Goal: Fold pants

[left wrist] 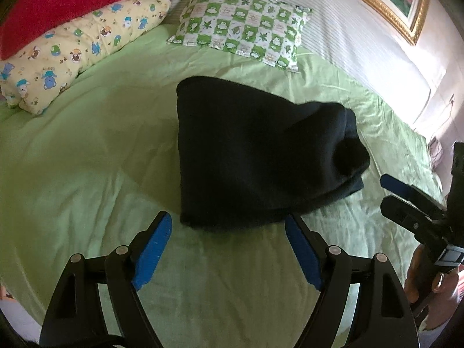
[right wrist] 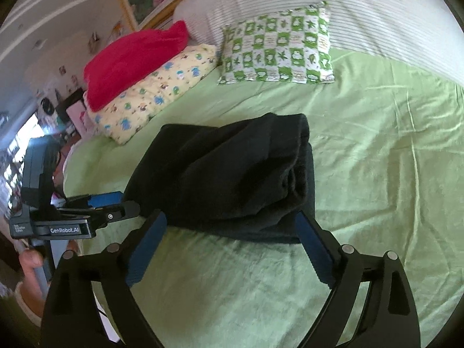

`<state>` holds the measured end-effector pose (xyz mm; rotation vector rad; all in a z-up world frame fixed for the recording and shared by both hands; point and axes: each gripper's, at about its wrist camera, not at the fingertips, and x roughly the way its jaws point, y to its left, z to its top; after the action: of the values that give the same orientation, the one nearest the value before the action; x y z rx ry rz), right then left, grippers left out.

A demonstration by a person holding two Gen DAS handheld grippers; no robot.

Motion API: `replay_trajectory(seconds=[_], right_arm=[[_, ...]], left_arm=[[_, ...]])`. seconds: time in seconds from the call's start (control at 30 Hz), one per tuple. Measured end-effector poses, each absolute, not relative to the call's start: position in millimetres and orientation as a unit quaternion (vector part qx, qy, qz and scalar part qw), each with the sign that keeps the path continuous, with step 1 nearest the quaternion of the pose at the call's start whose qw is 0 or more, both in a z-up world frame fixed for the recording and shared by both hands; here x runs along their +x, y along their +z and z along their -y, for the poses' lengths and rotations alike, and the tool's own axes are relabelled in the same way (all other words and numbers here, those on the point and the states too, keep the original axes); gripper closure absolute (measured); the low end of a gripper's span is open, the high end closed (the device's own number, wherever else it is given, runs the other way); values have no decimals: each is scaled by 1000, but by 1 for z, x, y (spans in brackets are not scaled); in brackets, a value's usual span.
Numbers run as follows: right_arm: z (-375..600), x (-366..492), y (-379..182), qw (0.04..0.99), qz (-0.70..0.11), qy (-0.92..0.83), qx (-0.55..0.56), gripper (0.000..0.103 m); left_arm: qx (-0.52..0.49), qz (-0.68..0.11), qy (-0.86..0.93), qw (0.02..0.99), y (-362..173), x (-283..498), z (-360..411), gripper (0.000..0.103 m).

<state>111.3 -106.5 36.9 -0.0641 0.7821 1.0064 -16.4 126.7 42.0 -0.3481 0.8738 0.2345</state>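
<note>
The dark pants (left wrist: 261,150) lie folded into a thick, layered bundle on the green bed (left wrist: 87,159), just ahead of both claws. The left claw (left wrist: 229,226) is spread wide and empty. The right claw (right wrist: 232,226) is also spread wide, its tips beside the bundle's near edge, gripping nothing.

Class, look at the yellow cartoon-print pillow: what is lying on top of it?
A red plush cushion rests on the yellow pillow, covering its far end. What lies beneath that covered part cannot be seen.
</note>
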Motion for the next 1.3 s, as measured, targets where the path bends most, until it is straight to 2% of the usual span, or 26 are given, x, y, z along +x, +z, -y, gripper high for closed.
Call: replay_trajectory(seconds=[0.33, 1.03, 1.3], right_arm=[[112, 88, 25, 802, -343, 482, -84, 6], [111, 92, 6, 808, -347, 473, -60, 6], [109, 95, 5, 808, -343, 476, -58, 6]], left_arm=[[-138, -431, 121, 883, 34, -24, -117, 20], [-60, -436, 146, 886, 15, -18, -88, 18], [-66, -414, 155, 895, 17, -17, -90, 18]])
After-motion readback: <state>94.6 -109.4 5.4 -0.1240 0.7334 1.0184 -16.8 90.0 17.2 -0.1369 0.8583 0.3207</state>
